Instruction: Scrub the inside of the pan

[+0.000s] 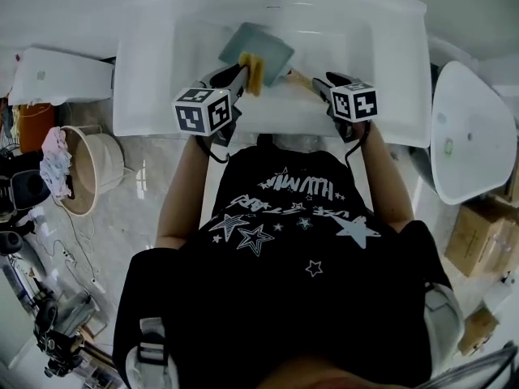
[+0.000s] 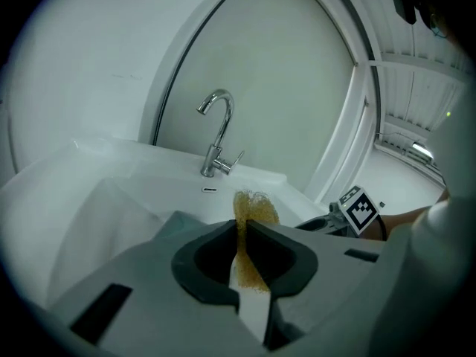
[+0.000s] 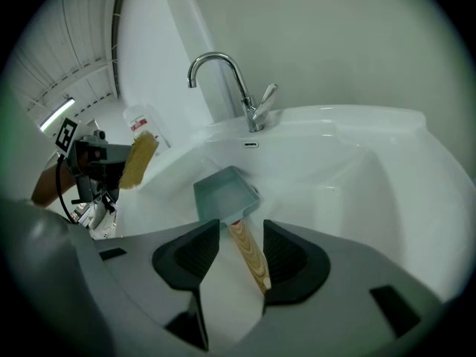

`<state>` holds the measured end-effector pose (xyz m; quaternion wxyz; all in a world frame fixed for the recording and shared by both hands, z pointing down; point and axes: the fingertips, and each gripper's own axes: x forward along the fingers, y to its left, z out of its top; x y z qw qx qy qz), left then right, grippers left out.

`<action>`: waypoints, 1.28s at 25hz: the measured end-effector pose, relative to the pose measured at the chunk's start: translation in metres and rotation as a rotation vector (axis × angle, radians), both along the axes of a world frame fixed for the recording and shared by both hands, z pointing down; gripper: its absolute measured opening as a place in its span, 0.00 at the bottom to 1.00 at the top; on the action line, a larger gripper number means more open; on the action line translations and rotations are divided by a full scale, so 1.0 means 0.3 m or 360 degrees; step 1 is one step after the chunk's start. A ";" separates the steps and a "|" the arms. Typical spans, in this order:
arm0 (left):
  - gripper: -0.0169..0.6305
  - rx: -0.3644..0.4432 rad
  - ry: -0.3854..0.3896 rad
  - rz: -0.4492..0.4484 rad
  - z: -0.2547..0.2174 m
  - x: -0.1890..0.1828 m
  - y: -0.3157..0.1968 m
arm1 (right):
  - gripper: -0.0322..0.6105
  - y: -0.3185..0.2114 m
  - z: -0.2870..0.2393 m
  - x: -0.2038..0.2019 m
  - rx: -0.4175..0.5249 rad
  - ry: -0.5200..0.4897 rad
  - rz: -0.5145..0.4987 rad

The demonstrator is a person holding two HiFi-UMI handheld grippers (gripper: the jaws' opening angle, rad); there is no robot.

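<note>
A square grey-blue pan point(image 1: 258, 49) with a wooden handle point(image 1: 298, 78) lies in the white sink point(image 1: 389, 55). My left gripper point(image 1: 243, 76) is shut on a yellow scrubbing sponge point(image 1: 255, 71), held above the pan's near edge. In the left gripper view the sponge point(image 2: 253, 213) stands pinched between the jaws of the left gripper point(image 2: 244, 230). My right gripper point(image 3: 242, 238) is open; the handle point(image 3: 250, 257) lies between its jaws, close to the right one. The pan point(image 3: 222, 194) rests just beyond them. The right gripper point(image 1: 322, 84) sits over the handle's end.
A chrome faucet point(image 3: 239, 88) stands at the back of the sink, with a small bottle point(image 3: 143, 119) on the rim. A beige bucket point(image 1: 96, 165) sits on the floor to the left. A white basin-shaped object point(image 1: 467, 133) and cardboard boxes point(image 1: 478, 235) are at the right.
</note>
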<state>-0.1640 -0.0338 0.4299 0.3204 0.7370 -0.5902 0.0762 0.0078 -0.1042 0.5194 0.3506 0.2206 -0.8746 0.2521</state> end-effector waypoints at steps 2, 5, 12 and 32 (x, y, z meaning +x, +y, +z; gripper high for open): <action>0.09 -0.0026 -0.0001 0.0064 0.021 -0.012 -0.023 | 0.32 0.009 0.032 0.008 -0.0010 0.0055 0.0000; 0.09 -0.0064 -0.0012 0.0160 0.055 -0.027 -0.056 | 0.36 0.023 0.078 0.013 -0.0015 0.0144 -0.0038; 0.09 -0.0149 -0.0026 0.0346 0.143 -0.044 -0.126 | 0.37 0.002 0.127 -0.018 0.0086 0.0331 -0.0083; 0.09 -0.0428 -0.0037 0.0602 0.395 -0.012 -0.249 | 0.36 0.009 0.305 -0.080 -0.0056 0.0715 -0.0429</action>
